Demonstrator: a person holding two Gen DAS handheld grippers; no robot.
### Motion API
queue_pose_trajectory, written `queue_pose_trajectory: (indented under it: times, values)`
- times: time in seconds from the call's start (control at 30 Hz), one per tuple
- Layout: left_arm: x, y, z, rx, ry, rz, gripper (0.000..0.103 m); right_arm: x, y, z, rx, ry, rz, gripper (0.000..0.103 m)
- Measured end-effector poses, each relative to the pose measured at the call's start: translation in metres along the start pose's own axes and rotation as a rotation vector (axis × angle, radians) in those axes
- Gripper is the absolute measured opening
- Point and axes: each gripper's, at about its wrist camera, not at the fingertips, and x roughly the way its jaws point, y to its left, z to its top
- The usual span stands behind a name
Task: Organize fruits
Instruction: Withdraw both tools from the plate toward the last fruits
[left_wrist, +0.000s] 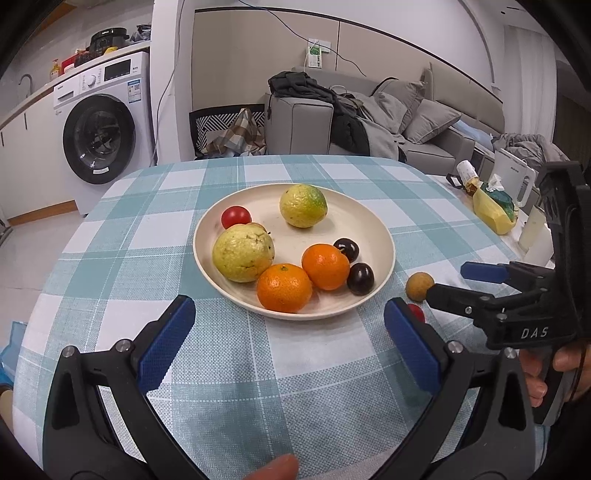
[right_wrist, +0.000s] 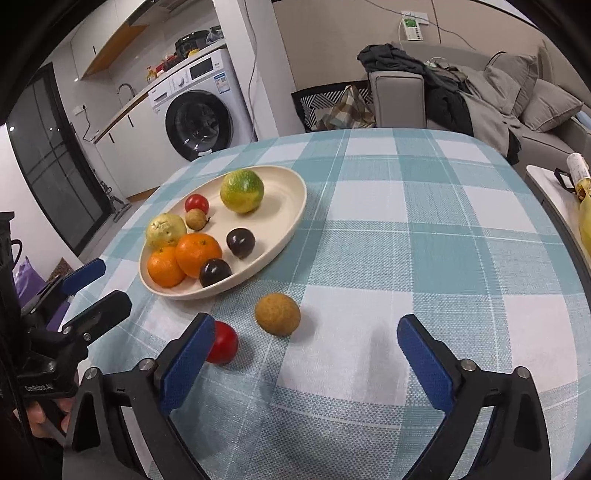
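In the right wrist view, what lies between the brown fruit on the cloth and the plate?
Nothing: in the right wrist view only bare checked tablecloth separates the brown fruit from the plate rim.

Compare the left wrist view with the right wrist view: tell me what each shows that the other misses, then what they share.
Only the left wrist view shows the yellow tissue pack and white kettle past the table's right edge. Only the right wrist view clearly shows the small tan fruit on the plate beside the guava, plus the dark glass door. Both show the plate with two oranges and two dark plums, the loose tan fruit and red tomato on the checked cloth, the washing machine, and both open tools: left tool, right tool.
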Motion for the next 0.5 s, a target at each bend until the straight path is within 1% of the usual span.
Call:
queue_pose_trajectory:
  times: [0.03, 0.1, 0.17, 0.2, 0.27, 0.33, 0.37, 0.43, 0.5]
  values:
    - [0.001, 0.000, 0.001, 0.002, 0.002, 0.002, 0.102, 0.000, 0.001, 0.000, -0.004, 0.001, 0.009, 0.090]
    - [0.001, 0.000, 0.001, 0.003, 0.002, 0.001, 0.102, 0.002, 0.002, -0.001, -0.011, 0.008, 0.012, 0.081]
    - [0.001, 0.000, 0.001, 0.001, -0.001, -0.002, 0.102, 0.004, 0.003, -0.001, -0.014, 0.015, 0.022, 0.077]
    - [0.002, 0.000, 0.001, -0.001, -0.002, 0.001, 0.102, 0.004, 0.003, -0.001, -0.015, 0.017, 0.027, 0.071]
    - [0.002, 0.000, 0.001, -0.003, 0.000, 0.002, 0.102, 0.006, 0.003, -0.002, -0.015, 0.025, 0.027, 0.063]
    - [0.002, 0.000, 0.001, -0.003, 0.001, 0.000, 0.102, 0.008, 0.003, -0.001, -0.014, 0.036, 0.024, 0.061]
    - [0.002, 0.001, 0.001, -0.003, 0.000, -0.001, 0.102, 0.010, 0.003, 0.000, -0.013, 0.040, 0.027, 0.057]
    - [0.002, 0.001, 0.001, -0.003, 0.000, -0.004, 0.102, 0.012, 0.004, 0.000, -0.013, 0.045, 0.032, 0.055]
    - [0.002, 0.001, 0.001, -0.003, 0.000, -0.004, 0.102, 0.015, 0.006, 0.002, -0.019, 0.052, 0.032, 0.048]
